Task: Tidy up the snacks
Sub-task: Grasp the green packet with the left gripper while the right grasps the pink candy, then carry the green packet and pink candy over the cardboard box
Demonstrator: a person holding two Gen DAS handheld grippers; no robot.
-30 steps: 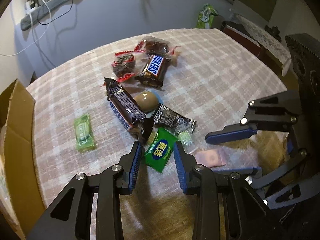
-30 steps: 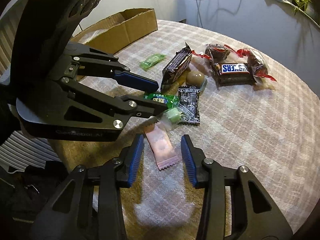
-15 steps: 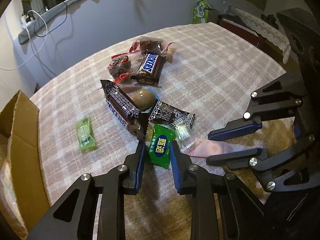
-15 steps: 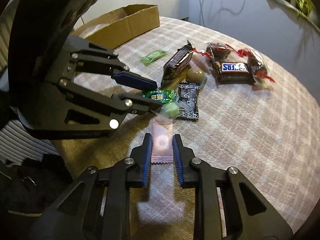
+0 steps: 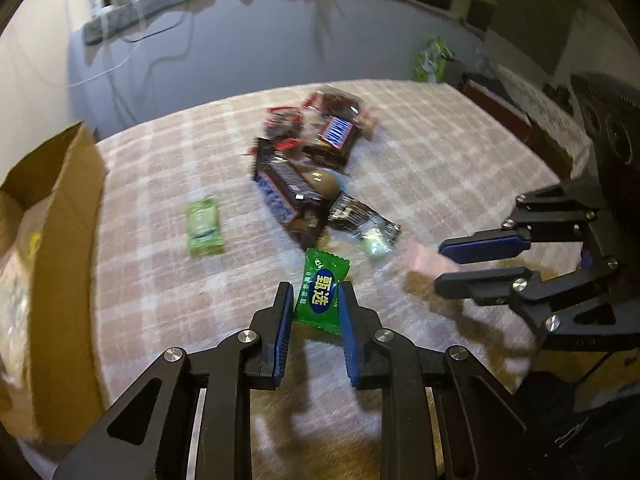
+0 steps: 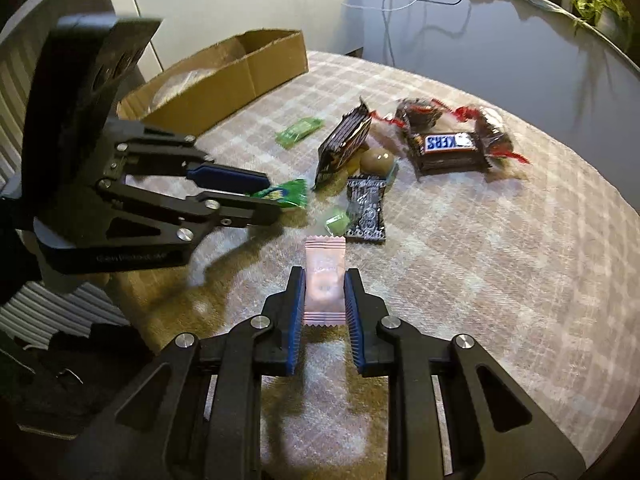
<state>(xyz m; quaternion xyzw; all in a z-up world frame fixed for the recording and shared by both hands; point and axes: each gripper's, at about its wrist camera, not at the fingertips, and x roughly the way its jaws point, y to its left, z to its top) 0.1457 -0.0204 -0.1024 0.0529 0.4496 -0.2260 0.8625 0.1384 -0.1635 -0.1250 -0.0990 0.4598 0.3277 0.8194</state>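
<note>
My left gripper (image 5: 314,294) is shut on a green candy packet (image 5: 322,294) and holds it above the checked tablecloth (image 5: 440,168); it also shows in the right wrist view (image 6: 272,200). My right gripper (image 6: 325,280) is shut on a pink candy packet (image 6: 325,280), which also shows in the left wrist view (image 5: 426,258). Left on the cloth are two Snickers bars (image 6: 448,148) (image 6: 344,144), red-wrapped snacks (image 6: 420,114), a brown ball (image 6: 376,160), a black packet (image 6: 366,210), a pale green candy (image 6: 338,222) and a flat green packet (image 5: 204,226).
An open cardboard box (image 6: 224,76) stands at the table's left side, seen close by in the left wrist view (image 5: 52,240). A grey wall with cables lies behind the table. A green bag (image 5: 432,58) sits past the far edge.
Both grippers have closed on their packets and lifted them off the cloth. The left gripper has swung left towards the box with the green packet.
</note>
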